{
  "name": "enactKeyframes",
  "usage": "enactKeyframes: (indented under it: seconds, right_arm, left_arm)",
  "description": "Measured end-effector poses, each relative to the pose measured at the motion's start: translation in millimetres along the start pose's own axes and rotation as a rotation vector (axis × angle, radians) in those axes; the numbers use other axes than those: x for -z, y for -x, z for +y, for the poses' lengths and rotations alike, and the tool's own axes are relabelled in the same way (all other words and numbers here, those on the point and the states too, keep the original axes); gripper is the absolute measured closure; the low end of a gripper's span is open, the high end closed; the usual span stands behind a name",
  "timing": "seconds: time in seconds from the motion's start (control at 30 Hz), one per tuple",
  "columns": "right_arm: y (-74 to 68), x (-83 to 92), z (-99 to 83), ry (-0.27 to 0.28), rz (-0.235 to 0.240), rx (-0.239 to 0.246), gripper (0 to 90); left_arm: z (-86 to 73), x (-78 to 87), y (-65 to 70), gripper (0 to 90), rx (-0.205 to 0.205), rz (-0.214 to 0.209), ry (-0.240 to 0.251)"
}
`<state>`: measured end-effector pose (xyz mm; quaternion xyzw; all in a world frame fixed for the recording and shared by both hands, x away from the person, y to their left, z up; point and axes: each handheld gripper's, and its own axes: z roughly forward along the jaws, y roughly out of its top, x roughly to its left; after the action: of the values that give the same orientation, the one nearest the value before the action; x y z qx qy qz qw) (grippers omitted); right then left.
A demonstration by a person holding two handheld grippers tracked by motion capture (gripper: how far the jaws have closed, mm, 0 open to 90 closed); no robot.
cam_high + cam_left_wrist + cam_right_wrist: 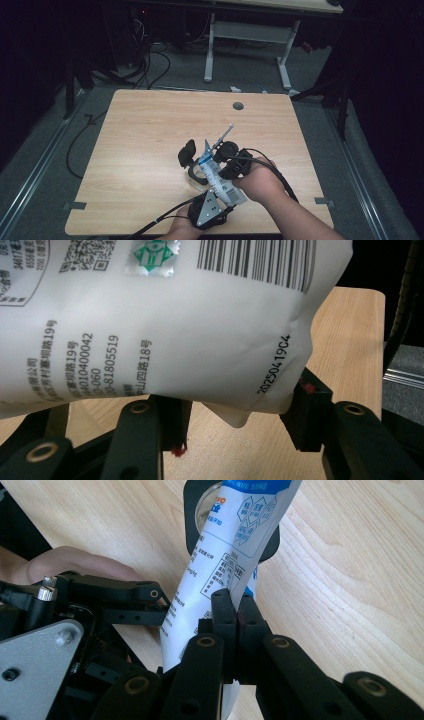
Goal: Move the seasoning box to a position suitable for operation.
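High view: a white pouch (218, 176) with blue print is held up over the near edge of the bench (145, 130), its top slanted above a black-rimmed container (196, 173). The right gripper (235, 612) has its fingers clamped tight on the pouch's edge, while the left gripper (235, 427) has fingers part open around the bottom corner, apparently not yet pressing. Judging by this, the pouch is lifted and positioned, but emptying it into the container seems left to do.

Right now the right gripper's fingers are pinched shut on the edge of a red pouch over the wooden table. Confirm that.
Wrong colour: the pouch is white with blue print, as the right gripper view shows. The right gripper is indeed pinched shut on its edge, over the wooden table.
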<state>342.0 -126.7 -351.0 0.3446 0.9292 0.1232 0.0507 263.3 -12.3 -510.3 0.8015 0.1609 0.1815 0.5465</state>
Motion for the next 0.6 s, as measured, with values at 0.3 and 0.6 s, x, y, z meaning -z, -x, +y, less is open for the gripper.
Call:
enactKeyframes:
  seconds: [0.3, 0.6]
  right_arm:
    - [1.0, -0.3, 3.8, 0.001, -0.006, 0.01, 89.9]
    - [3.2, -2.6, 8.8, 0.005, -0.002, 0.011, 89.8]
  left_arm:
    - [2.5, 1.1, 0.2, 55.2, 0.002, 0.016, 0.004]
    - [7.0, 2.2, -0.4, 56.5, 0.0, 0.026, 0.006]
